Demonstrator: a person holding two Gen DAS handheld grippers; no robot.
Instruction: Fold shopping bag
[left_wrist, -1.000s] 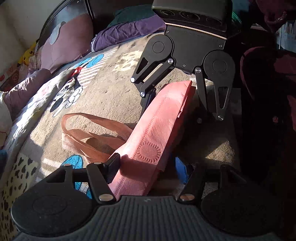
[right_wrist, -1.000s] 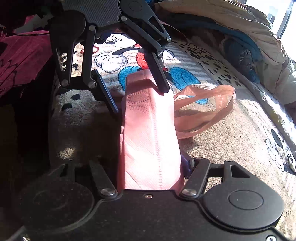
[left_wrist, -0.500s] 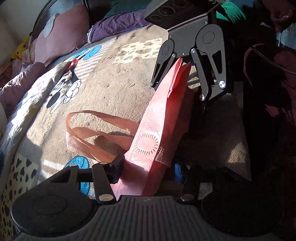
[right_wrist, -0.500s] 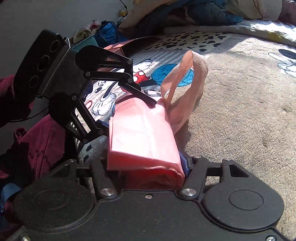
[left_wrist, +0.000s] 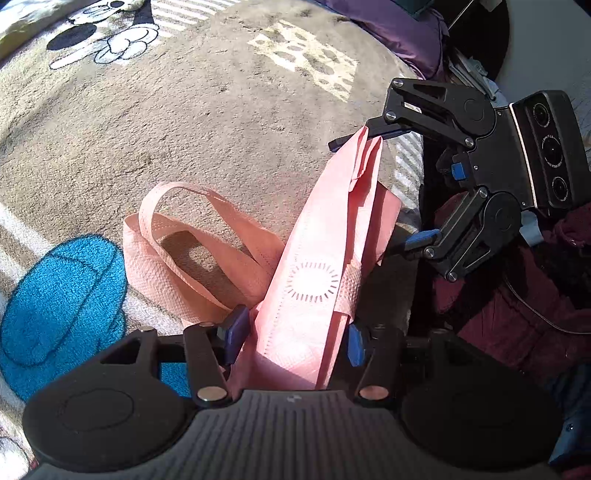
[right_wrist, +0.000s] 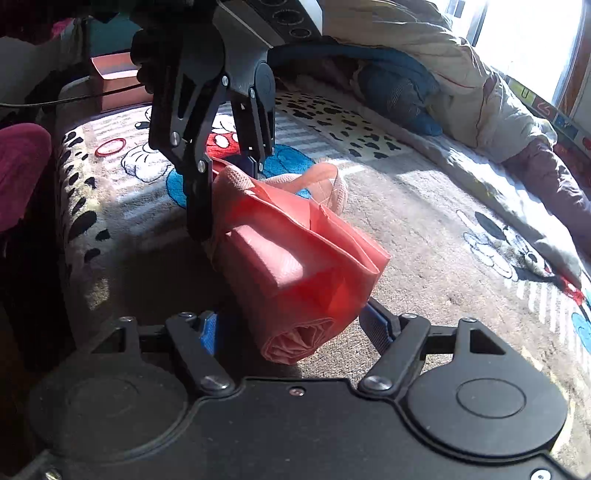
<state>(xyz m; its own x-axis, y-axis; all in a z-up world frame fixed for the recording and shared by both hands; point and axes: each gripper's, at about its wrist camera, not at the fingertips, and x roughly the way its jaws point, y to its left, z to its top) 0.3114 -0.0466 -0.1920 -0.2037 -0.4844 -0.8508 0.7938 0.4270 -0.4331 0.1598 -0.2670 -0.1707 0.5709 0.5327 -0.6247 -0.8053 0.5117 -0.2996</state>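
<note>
The pink shopping bag (left_wrist: 314, 280) is folded into a narrow strip, and its handles (left_wrist: 166, 229) loop out onto the blanket. My left gripper (left_wrist: 295, 338) is shut across the strip near the handle end, blue pads on both edges, though its jaws are opening slightly. In the right wrist view the left gripper (right_wrist: 229, 199) holds the bag (right_wrist: 295, 258) up off the bed. The bag's rolled bottom end droops between the pads of my right gripper (right_wrist: 291, 326). Those jaws are opening and stand clear of the fabric on both sides. From the left wrist view, the right gripper (left_wrist: 364, 194) gapes wide around the far end.
A plush beige blanket (right_wrist: 443, 240) with cartoon mouse prints covers the bed. Heaped bedding (right_wrist: 443, 74) lies along its far side and a purple pillow (left_wrist: 388, 33) at the head. Maroon cloth (left_wrist: 517, 295) hangs off the near edge. A red ring (right_wrist: 110, 147) lies on the blanket.
My right gripper has let go of the bag's end and spread its jaws. The left gripper has rolled and shifted, keeping its hold, and the strip now bends and droops.
</note>
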